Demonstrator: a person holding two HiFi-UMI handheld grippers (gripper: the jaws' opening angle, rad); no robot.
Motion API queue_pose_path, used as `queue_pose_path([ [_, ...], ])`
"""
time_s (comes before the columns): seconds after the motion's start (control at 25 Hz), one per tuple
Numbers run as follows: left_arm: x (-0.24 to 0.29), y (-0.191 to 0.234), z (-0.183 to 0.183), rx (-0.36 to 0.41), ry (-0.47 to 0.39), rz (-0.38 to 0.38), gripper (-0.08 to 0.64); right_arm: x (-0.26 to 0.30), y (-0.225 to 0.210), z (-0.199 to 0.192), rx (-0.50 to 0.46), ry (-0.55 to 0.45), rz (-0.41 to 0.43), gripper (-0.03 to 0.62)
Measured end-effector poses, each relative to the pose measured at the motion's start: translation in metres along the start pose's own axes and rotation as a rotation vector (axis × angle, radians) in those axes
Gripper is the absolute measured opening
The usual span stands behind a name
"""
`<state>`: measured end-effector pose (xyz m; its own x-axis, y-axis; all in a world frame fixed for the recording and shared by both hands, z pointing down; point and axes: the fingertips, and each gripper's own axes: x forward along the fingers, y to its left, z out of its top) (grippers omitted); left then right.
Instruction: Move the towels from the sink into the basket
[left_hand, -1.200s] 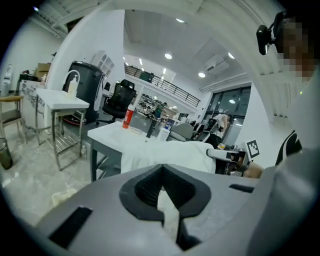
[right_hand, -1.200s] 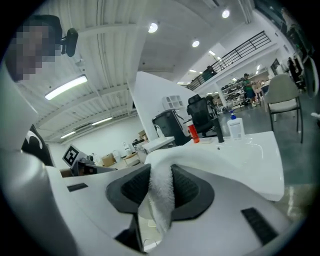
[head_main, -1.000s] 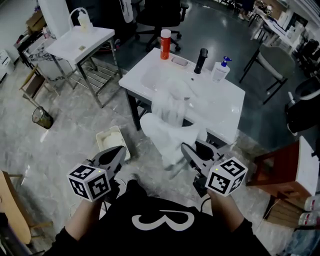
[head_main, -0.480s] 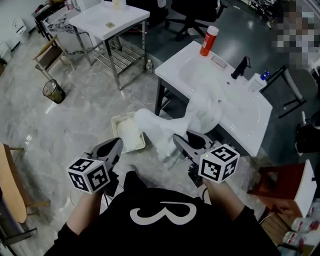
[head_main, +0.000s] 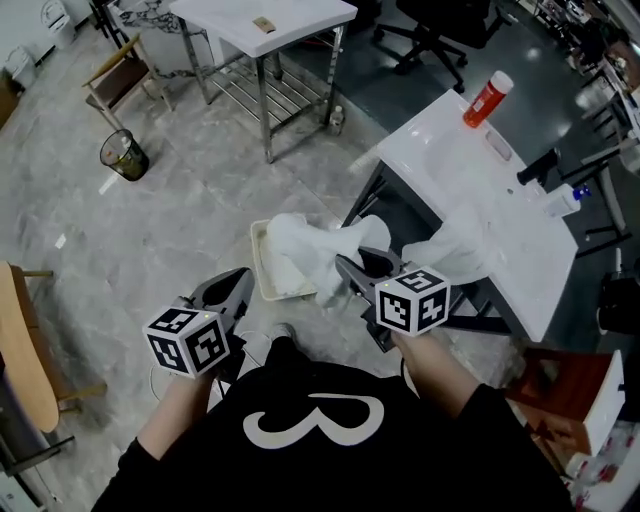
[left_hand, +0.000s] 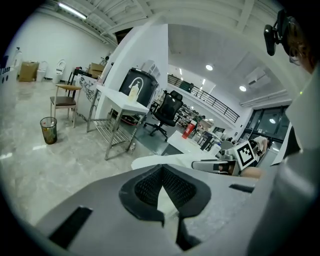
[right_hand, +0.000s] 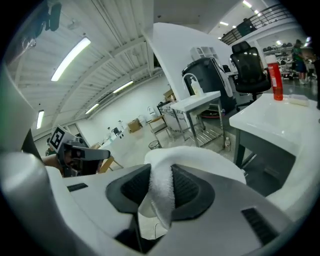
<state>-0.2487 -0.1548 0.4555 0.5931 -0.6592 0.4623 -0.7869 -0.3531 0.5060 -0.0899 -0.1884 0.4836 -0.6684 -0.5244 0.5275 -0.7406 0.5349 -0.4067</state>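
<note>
Towel (head_main: 305, 245), white, hangs pinched in the right tongs (head_main: 352, 270) over a white basket (head_main: 260, 262) on the floor; left tongs (head_main: 238, 283) are pressed together, empty.

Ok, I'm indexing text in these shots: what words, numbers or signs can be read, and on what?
"3": large white figure on the person's black shirt.
Cubes on left gripper and right gripper: black-and-white square patterns, no letters.
Label on red bottle: too small to read.

A big open lab hall: freestanding sinks (head_main: 450, 165) on metal frames, office chairs (head_main: 440, 28), ceiling strip lights (right_hand: 70, 59).
</note>
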Motion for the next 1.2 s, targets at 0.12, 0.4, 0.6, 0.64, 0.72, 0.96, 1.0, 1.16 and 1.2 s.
queue_pose_path([
  [0.12,0.002,0.031,0.003,0.000,0.018,0.006,0.006,0.048,0.000,-0.003,-0.003,0.044,0.003,0.117],
  [0.4,0.016,0.105,-0.014,-0.052,0.079,0.036,0.005,0.143,-0.016,-0.028,0.015,0.157,-0.013,0.117],
  [0.6,0.030,0.149,-0.032,-0.091,0.130,0.069,0.005,0.206,-0.038,-0.057,0.036,0.236,-0.051,0.118],
  [0.64,0.033,0.156,-0.036,-0.099,0.142,0.074,0.005,0.218,-0.044,-0.064,0.049,0.254,-0.061,0.117],
  [0.72,0.039,0.168,-0.044,-0.118,0.166,0.082,0.005,0.238,-0.054,-0.079,0.078,0.290,-0.081,0.117],
  [0.96,0.053,0.191,-0.058,-0.143,0.220,0.095,0.005,0.283,-0.075,-0.119,0.047,0.412,-0.104,0.118],
  [1.0,0.056,0.193,-0.059,-0.144,0.225,0.095,0.005,0.289,-0.076,-0.123,0.035,0.426,-0.095,0.118],
  [1.16,0.066,0.199,-0.061,-0.141,0.243,0.090,0.005,0.305,-0.083,-0.139,0.017,0.471,-0.071,0.146],
  [1.2,0.068,0.202,-0.062,-0.141,0.249,0.091,0.005,0.307,-0.086,-0.141,0.019,0.476,-0.071,0.174],
])
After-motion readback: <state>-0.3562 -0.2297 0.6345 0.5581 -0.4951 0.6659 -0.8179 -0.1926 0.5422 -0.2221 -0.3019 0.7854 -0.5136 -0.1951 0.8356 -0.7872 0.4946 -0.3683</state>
